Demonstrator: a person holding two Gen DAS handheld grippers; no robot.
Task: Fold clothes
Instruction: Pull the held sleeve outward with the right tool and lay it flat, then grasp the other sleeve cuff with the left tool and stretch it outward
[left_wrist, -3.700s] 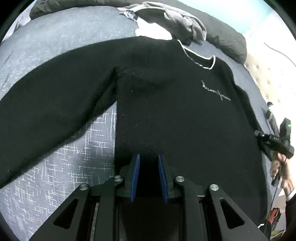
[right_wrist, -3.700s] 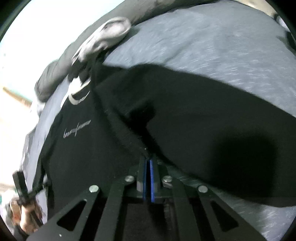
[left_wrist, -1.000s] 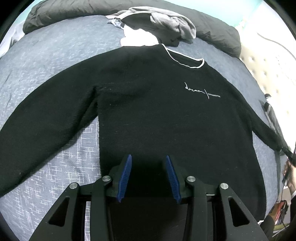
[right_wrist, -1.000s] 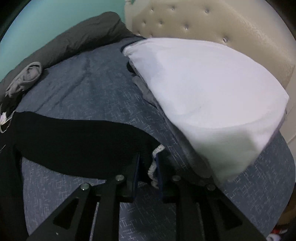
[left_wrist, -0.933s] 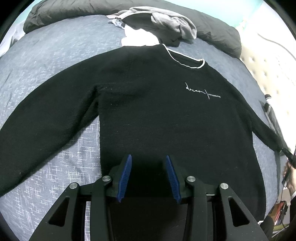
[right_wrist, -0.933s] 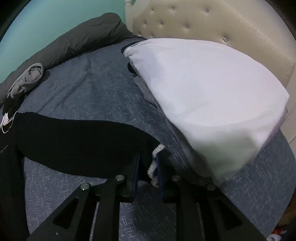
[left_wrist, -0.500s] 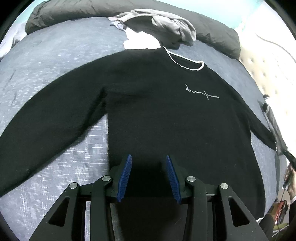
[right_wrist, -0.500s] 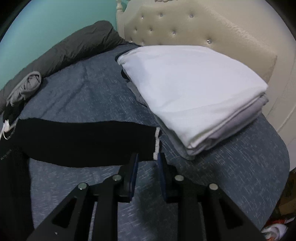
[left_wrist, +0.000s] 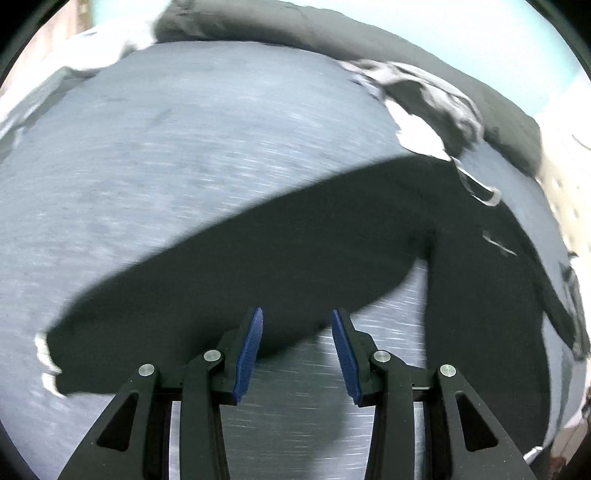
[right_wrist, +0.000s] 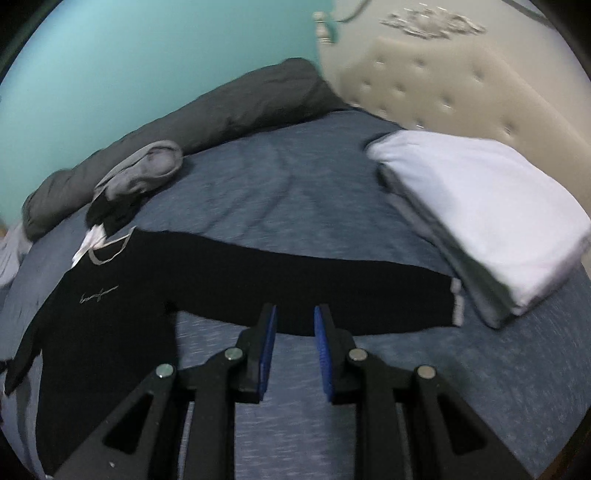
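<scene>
A black sweater (right_wrist: 110, 310) with a white-trimmed neck and small chest script lies flat on the blue-grey bed (right_wrist: 295, 199), both sleeves spread out. In the left wrist view one sleeve (left_wrist: 258, 258) stretches to a white cuff (left_wrist: 46, 363) at the lower left. My left gripper (left_wrist: 295, 332) hovers open over that sleeve's lower edge, nothing between its blue pads. In the right wrist view the other sleeve (right_wrist: 314, 288) runs to a cuff (right_wrist: 456, 301) beside the folded stack. My right gripper (right_wrist: 293, 325) stands open just before this sleeve, empty.
A folded stack (right_wrist: 480, 210) of white and grey clothes sits at the bed's right by the tufted cream headboard (right_wrist: 443, 85). A dark grey duvet roll (right_wrist: 221, 110) lines the far edge. Crumpled grey clothes (right_wrist: 144, 170) lie above the sweater's neck.
My right gripper let go of the sleeve cuff, opened, and drew back and up. My left gripper swung left from the sweater's hem to over the other sleeve.
</scene>
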